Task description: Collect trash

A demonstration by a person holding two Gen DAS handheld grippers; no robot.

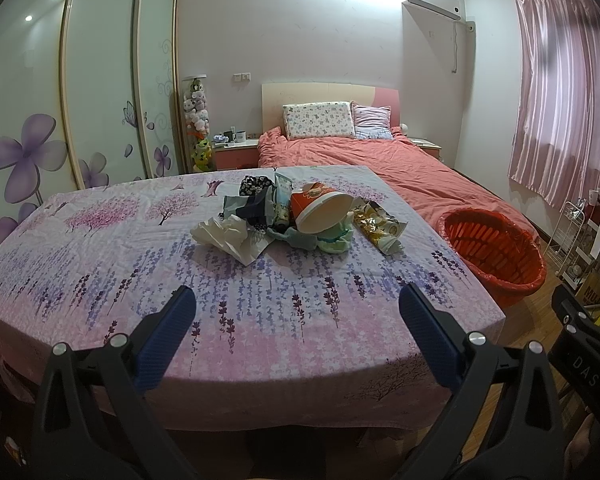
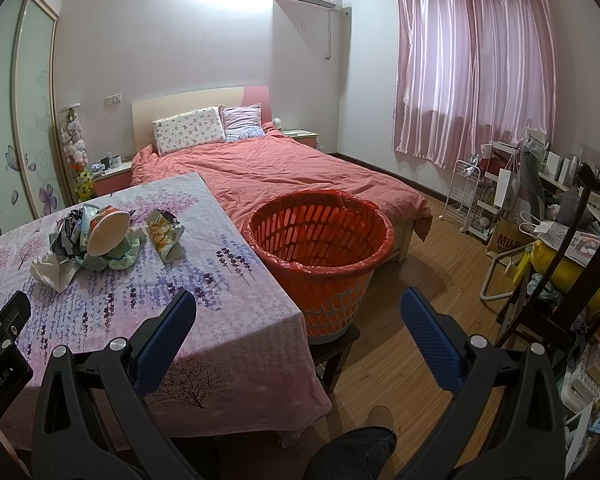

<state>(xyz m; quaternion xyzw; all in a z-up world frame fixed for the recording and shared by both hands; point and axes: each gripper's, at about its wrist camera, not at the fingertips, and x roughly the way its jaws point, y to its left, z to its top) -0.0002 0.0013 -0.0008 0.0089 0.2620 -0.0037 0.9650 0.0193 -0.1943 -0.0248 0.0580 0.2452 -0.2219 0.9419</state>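
Observation:
A pile of trash lies mid-table on the floral cloth (image 1: 260, 320): a tipped red paper cup (image 1: 320, 206), crumpled white tissue (image 1: 226, 236), a yellow snack wrapper (image 1: 380, 226), a green tube (image 1: 284, 196) and dark wrappers (image 1: 252, 204). The pile also shows in the right wrist view, with the cup (image 2: 106, 230) and the wrapper (image 2: 164, 238). An orange-lined basket (image 2: 320, 248) stands on a stool right of the table; it also shows in the left wrist view (image 1: 496, 252). My left gripper (image 1: 296, 312) is open and empty over the table's near edge. My right gripper (image 2: 298, 312) is open and empty, near the table's right corner.
A bed with a salmon duvet (image 2: 292, 176) stands behind the table and basket. A wardrobe with sliding doors (image 1: 100, 80) is at the left. A dark chair (image 2: 560, 272), white shelves (image 2: 484, 196) and clutter fill the right. Wooden floor (image 2: 400, 360) lies beside the stool.

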